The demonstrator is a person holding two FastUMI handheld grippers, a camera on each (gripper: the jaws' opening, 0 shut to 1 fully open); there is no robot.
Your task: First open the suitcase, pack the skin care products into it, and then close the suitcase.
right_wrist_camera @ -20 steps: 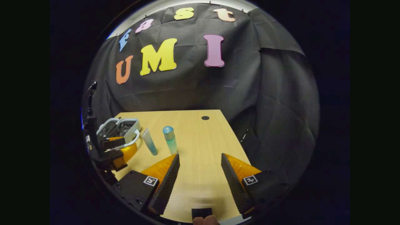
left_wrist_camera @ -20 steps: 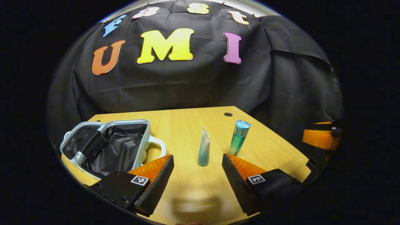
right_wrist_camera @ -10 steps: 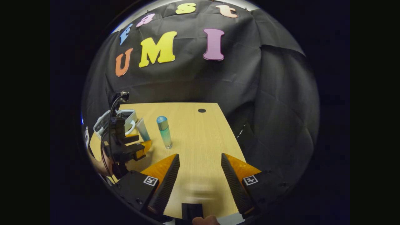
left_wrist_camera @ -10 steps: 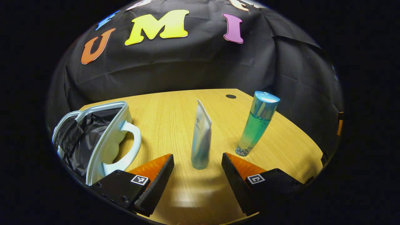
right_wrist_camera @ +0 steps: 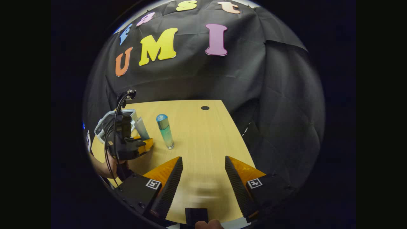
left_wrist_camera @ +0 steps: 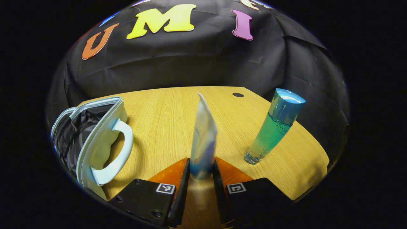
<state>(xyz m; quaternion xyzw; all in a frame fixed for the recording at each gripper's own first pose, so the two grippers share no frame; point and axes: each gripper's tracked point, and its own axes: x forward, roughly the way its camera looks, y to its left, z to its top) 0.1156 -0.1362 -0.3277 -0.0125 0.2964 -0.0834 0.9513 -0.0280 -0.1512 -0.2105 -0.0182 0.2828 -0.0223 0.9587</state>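
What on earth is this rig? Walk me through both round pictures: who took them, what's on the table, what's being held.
No robot here: a person holds a two-finger gripper in each hand, and each carries a fisheye camera looking along its own fingers.

In the left gripper view, the left gripper is shut on the base of an upright tube. Beside it on the wooden table stand a blue-capped green bottle and an open suitcase with a dark lining.

In the right gripper view, the right gripper hangs open over bare table, holding nothing. Farther off it shows the other gripper at the tube, with the bottle alongside.
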